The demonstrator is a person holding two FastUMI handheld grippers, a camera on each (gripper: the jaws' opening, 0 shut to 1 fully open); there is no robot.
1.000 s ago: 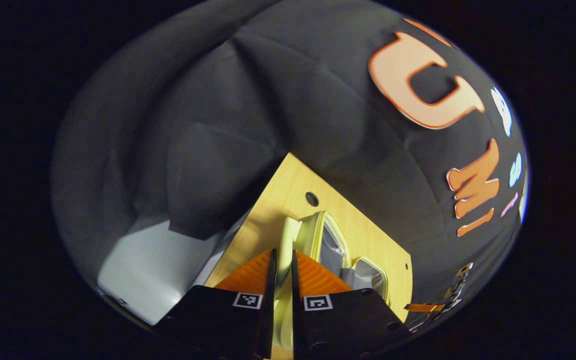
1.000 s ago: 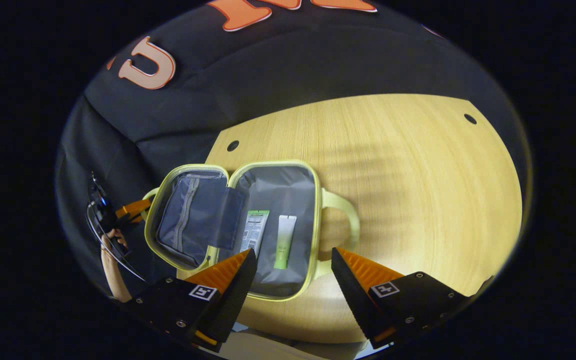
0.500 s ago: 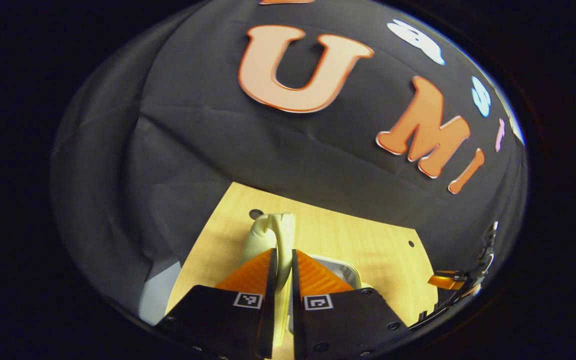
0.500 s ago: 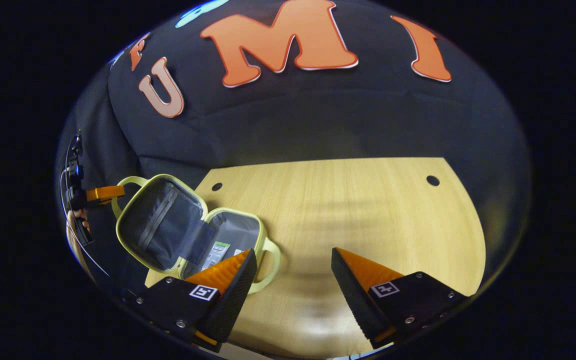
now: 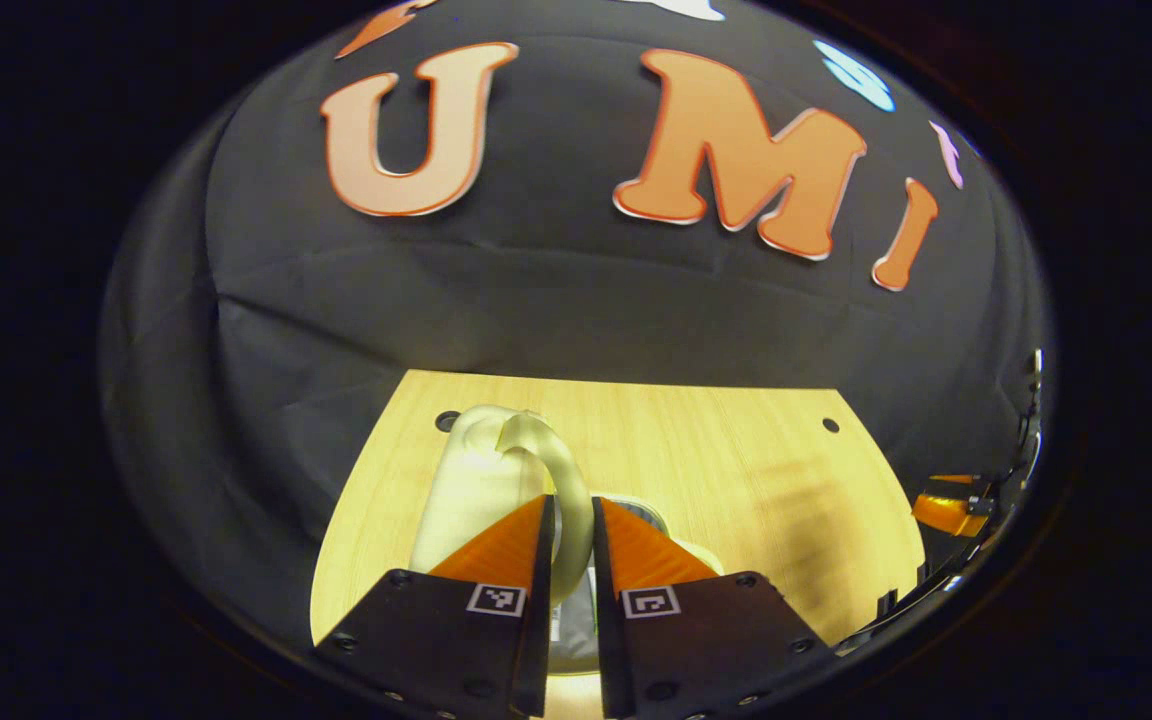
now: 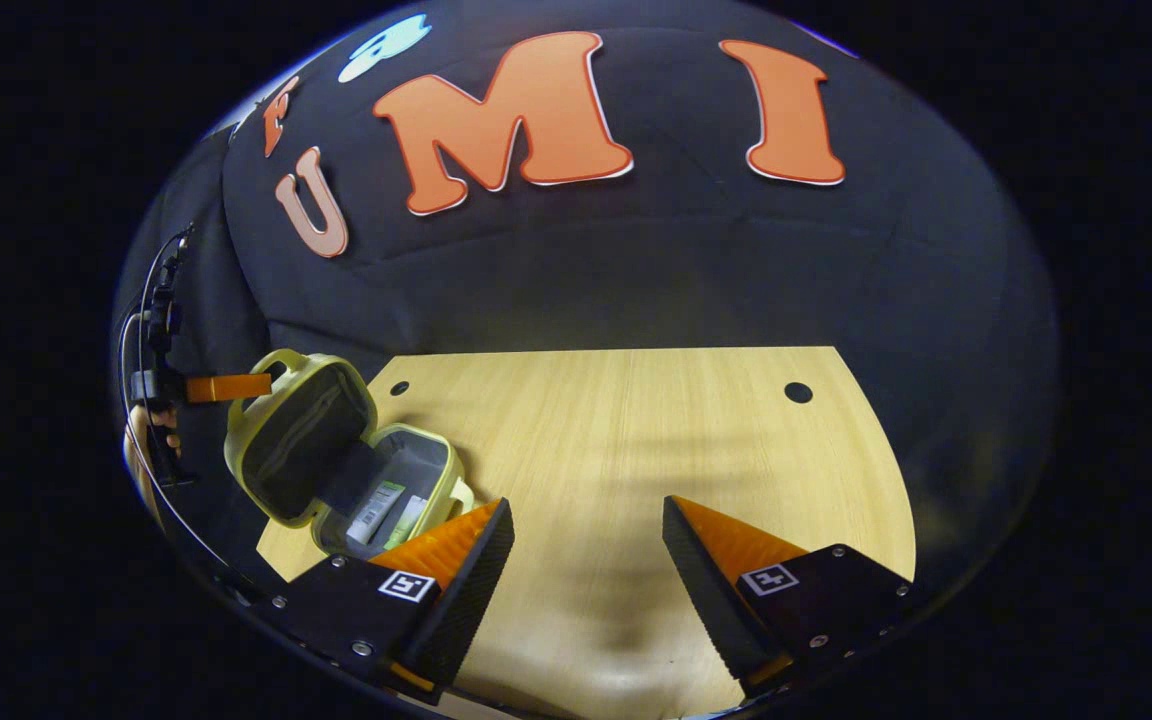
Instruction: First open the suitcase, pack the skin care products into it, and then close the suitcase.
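Suitcase [image 6: 336, 455], pale yellow-green with a grey lining, sits at the near left corner of the wooden table [image 6: 636, 450], its lid [image 6: 301, 440] raised partway over the base, where two skin care tubes [image 6: 386, 510] lie side by side. Left gripper [image 5: 570, 515] is clamped on the lid's handle [image 5: 546, 470], both fingers pressing on the loop; a hand [image 6: 141, 440] holds this tool at the table's left edge. Right gripper [image 6: 586, 525] hovers above bare tabletop with fingers wide apart, holding nothing.
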